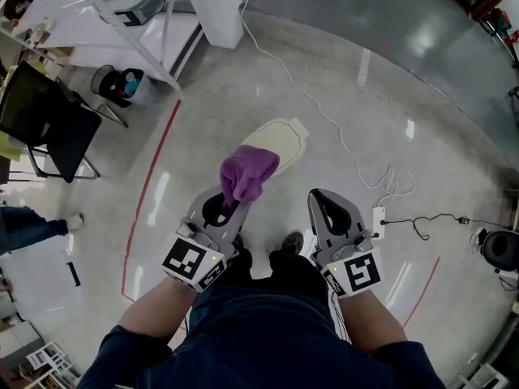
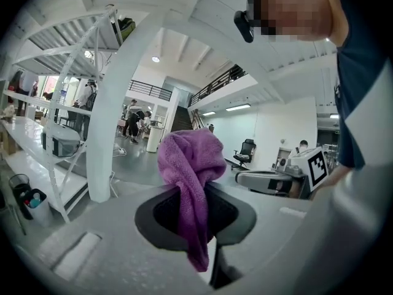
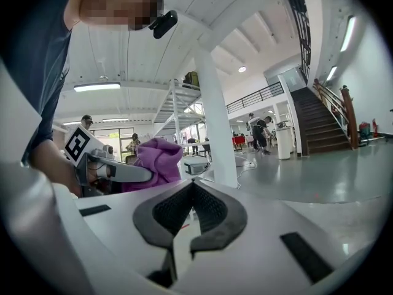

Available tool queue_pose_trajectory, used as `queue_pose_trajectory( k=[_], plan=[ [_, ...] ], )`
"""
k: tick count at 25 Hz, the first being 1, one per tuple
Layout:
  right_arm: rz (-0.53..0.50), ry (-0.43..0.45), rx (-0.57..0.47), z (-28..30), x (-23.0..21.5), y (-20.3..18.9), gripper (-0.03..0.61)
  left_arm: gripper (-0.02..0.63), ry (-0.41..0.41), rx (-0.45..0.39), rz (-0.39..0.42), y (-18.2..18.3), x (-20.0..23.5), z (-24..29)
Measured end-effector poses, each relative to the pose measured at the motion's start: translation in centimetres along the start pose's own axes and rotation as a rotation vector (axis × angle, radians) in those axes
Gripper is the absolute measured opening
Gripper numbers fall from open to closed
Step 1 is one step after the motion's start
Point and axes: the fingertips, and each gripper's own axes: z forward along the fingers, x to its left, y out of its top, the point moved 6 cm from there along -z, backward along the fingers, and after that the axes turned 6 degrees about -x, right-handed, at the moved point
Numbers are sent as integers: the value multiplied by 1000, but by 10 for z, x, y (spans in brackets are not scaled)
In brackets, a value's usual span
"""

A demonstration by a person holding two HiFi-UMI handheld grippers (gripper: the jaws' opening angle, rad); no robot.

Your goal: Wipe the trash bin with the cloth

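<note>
A polished grey concrete floor (image 1: 365, 120) fills the head view. A cream trash bin (image 1: 280, 140) stands on it near the middle. Seen from above, the bin is a long oval. Its long axis runs away from the person and leans slightly right.

A white metal rack (image 1: 154, 14) stands well beyond the bin to its left. A black chair (image 1: 45, 120) stands farther left of the bin. A red tape line (image 1: 150, 185) runs along the floor between the chair and the bin.

The left gripper (image 1: 225, 205) is held on the near side of the bin. Its fingers (image 2: 230, 217) pinch a purple cloth (image 1: 247, 173). The cloth's long axis follows the fingers. Its bunched head bulges out past the fingertips toward the bin, and a thin tail hangs back between the pads. From above the bunch overlaps the bin's near end. Whether the cloth touches the bin cannot be told.

The right gripper (image 1: 332, 213) is held near the bin's near right side, beside the left gripper and apart from the cloth. Its fingers (image 3: 215, 217) are pressed together at the tips with nothing between them.

A white power strip (image 1: 378, 221) lies on the floor to the right of the bin, with a white cable (image 1: 324, 116) leading past the bin's right side.
</note>
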Motion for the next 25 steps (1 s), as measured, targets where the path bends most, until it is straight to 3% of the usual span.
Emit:
queue_pose_trajectory(
  k=[12,25],
  plan=[
    [38,-36,-17,55,-25,-143,11,54,63,46,34,-146,97,41],
    [-47,-60,-71,90,-56,-319,11,54,65,25,87,-314,162,113]
  ],
)
